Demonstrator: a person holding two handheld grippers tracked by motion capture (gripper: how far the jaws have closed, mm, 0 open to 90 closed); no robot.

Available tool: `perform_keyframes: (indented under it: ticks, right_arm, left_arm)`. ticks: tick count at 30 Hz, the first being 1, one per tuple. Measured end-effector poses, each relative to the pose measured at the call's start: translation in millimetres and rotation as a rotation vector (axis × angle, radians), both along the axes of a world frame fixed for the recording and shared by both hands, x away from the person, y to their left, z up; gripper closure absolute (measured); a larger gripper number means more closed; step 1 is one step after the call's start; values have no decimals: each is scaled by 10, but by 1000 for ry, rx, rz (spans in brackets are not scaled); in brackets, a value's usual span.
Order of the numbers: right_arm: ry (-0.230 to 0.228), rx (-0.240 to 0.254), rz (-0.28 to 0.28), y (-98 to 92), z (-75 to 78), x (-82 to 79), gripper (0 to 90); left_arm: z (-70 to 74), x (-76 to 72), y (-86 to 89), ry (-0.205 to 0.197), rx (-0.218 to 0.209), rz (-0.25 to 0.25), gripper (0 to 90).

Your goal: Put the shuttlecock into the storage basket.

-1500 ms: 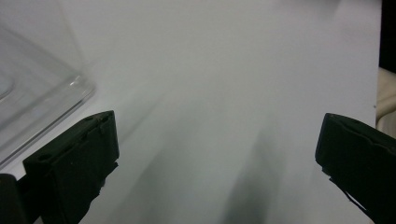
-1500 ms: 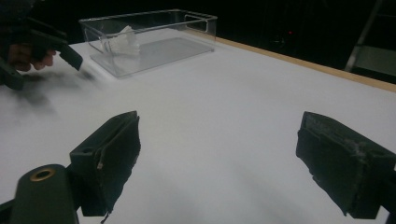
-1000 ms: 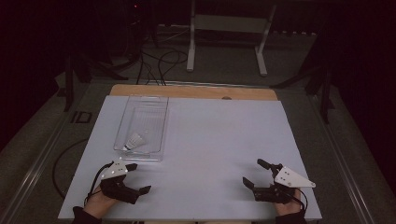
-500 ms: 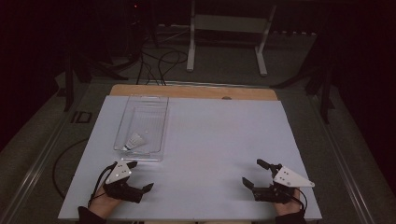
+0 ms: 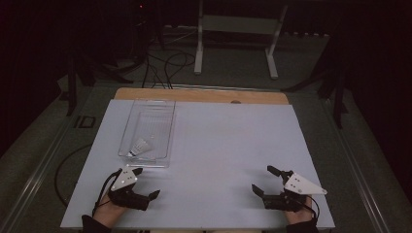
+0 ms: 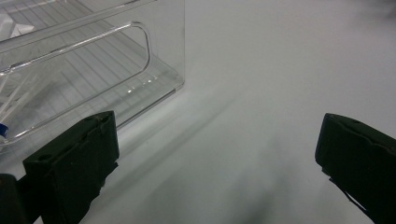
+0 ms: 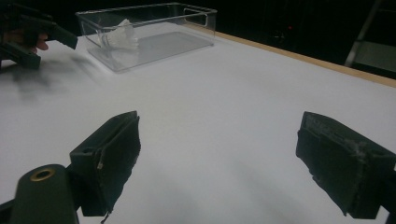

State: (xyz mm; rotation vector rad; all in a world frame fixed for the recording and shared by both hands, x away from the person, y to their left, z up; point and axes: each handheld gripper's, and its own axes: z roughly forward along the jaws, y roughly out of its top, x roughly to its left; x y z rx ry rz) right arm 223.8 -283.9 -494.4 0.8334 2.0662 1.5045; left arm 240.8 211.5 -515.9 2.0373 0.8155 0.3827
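L gripper is drawn back slightly toward table's near edge vs 0.5 s ago, jaws wide apart, nothing held. R gripper unmoved, likewise wide, empty. Shuttlecock lies inside clear bin; reach judged not yet begun.

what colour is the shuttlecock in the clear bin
White, with a dark band near its base. The shuttlecock in the clear bin shows best in the right gripper view.

white table sheet over a wooden board; grey metal stand and dark cables on floor beyond.
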Motion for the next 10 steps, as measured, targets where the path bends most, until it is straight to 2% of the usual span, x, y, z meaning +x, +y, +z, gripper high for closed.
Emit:
perform_keyframes:
  ticks: [10]
  right_arm:
    - [-1,-4,0,-3,-4,4,133]
  left_arm:
    - [3,3,-2,-3,1,5,0]
